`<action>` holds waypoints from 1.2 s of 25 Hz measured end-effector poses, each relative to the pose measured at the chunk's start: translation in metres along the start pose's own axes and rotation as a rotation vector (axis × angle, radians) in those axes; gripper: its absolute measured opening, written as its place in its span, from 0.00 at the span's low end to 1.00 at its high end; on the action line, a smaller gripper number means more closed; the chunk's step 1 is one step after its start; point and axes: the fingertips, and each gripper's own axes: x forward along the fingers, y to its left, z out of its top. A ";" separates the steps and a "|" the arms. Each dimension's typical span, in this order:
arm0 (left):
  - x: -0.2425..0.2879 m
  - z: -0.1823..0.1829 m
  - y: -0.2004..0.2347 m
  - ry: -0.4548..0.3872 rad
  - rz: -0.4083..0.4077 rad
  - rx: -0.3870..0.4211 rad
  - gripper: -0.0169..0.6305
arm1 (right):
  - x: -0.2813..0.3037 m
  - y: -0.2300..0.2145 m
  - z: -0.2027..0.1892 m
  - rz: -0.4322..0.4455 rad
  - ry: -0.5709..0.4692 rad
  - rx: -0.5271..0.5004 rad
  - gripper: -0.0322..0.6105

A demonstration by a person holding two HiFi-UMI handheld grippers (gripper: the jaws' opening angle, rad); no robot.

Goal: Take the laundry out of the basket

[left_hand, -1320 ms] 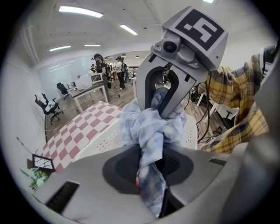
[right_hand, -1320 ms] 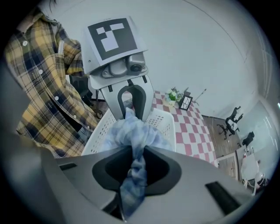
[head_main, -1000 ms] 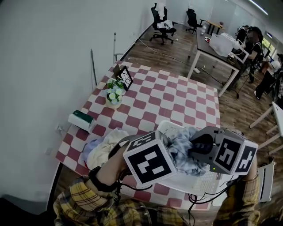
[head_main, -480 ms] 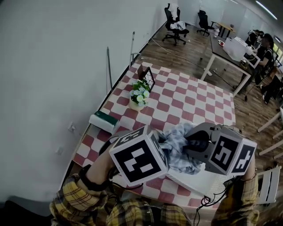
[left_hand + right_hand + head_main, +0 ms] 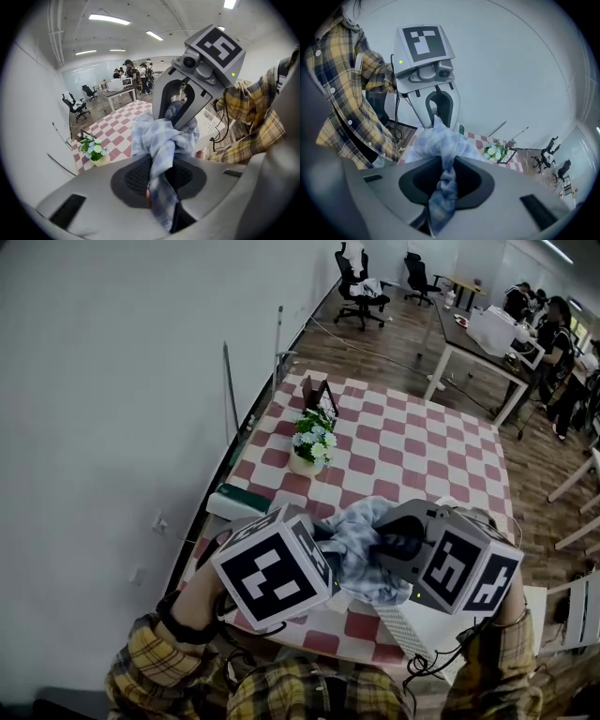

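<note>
Garment (image 5: 356, 532) stretched sideways between left hand-held gripper (image 5: 157, 177), right hand-held gripper (image 5: 443, 180)

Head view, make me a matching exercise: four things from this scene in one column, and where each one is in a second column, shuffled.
Things:
1. checked garment
2. flowers
3. white basket
4. dark frame

Places:
A. at the near edge of the checked tablecloth
B. near the tablecloth's far left corner
C. clamped in the left hand-held gripper and the right hand-held gripper
D. on the tablecloth's left side, just nearer than the frame

Pairs: 1-C, 2-D, 3-A, 4-B
</note>
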 end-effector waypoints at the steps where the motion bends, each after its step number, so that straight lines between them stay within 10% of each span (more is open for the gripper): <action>1: -0.002 -0.007 0.003 0.006 -0.001 -0.001 0.20 | 0.006 0.001 0.004 -0.002 -0.005 0.008 0.21; 30: 0.077 -0.178 0.033 0.188 -0.086 -0.187 0.19 | 0.188 0.050 0.001 0.097 0.123 0.050 0.21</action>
